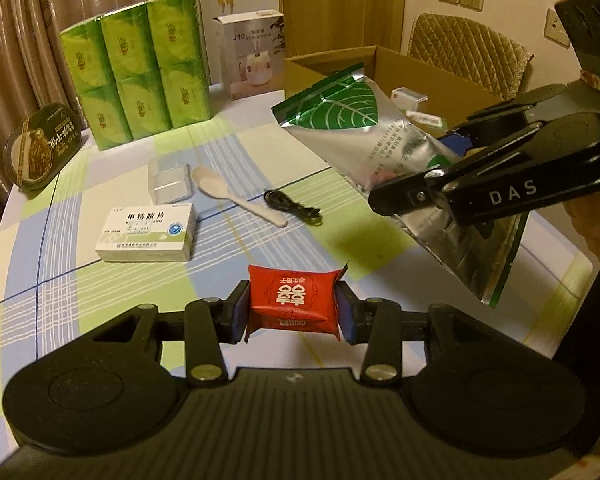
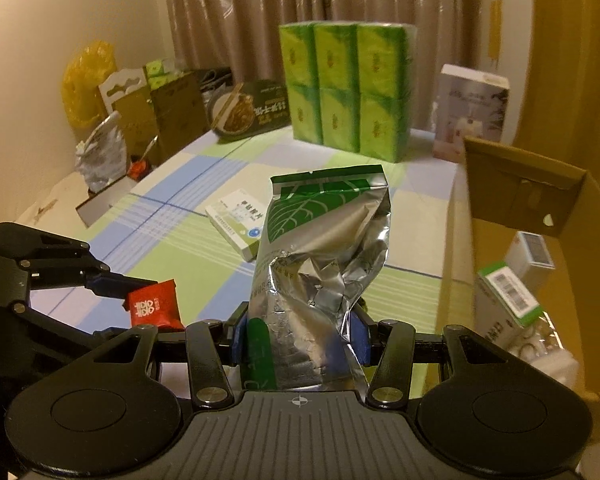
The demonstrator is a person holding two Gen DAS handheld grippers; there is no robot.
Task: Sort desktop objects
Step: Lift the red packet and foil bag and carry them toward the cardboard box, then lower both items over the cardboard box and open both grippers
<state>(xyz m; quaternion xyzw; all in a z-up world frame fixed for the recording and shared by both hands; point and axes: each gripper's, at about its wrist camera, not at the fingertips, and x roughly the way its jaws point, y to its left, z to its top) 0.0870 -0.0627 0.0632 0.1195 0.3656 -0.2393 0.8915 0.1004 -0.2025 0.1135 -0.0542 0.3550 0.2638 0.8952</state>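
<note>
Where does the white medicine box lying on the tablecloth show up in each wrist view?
Left wrist: white medicine box lies left of centre, beyond the left gripper holding the red packet.
Right wrist: the box sits mid-frame, partly hidden behind the foil bag.
Shared landmark: green tissue pack.

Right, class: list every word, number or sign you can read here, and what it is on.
"DAS": right gripper.
"J10": white appliance box.
Double-happiness sign "囍": red packet in the left gripper.
Medicine box, foil pouch, dark tray: print too blurred.
</note>
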